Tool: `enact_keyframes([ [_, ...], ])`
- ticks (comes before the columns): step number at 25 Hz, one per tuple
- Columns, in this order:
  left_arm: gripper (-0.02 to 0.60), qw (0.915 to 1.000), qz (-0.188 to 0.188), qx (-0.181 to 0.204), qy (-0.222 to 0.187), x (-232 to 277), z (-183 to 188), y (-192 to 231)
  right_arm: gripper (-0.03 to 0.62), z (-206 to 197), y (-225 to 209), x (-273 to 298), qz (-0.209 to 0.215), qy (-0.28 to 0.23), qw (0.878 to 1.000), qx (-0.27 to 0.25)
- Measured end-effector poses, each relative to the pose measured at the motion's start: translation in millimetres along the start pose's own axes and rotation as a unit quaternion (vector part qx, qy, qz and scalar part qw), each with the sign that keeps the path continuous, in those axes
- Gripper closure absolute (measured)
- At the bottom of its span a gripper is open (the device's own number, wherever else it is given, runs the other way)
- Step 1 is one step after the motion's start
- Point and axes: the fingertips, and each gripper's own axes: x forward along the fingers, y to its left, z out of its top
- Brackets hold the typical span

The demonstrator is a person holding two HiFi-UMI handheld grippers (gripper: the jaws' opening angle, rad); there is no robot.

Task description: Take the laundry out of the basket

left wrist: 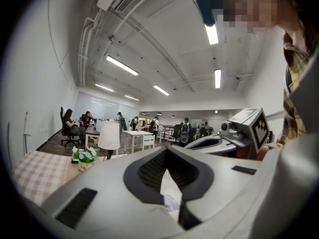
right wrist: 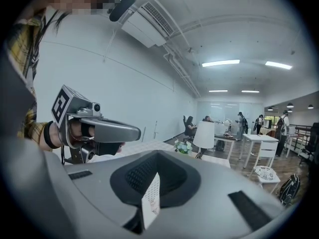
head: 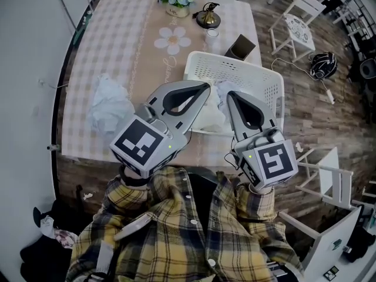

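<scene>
Currently the person is holding both tools side by side over the near edge of the tabletop (head: 117,40), tips pointing toward the white basket (head: 258,78). The left tool (head: 205,88) is showing its jaws pressed fully together, and the right tool (head: 231,96) is showing the same. White laundry (head: 214,113) is lying in the basket's near side, just under the two tips. Another crumpled pale cloth (head: 108,106) is resting on the tabletop, left of the basket.

The tabletop (head: 117,40) lies open in its middle, left of the basket (head: 264,81); a crumpled cloth (head: 108,107) fills the near-left part, and flowerpot (head: 176,3), lamp (head: 207,17) and cup (head: 212,37) crowd the far end.
</scene>
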Motion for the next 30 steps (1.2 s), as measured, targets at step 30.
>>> enact_keyframes([
  [30, 0.523, 0.9898, 0.036, 0.029, 0.134, 86, -62, -1, 0.56, -74, -82, 9, 0.052, 0.104, 0.992, -0.042],
])
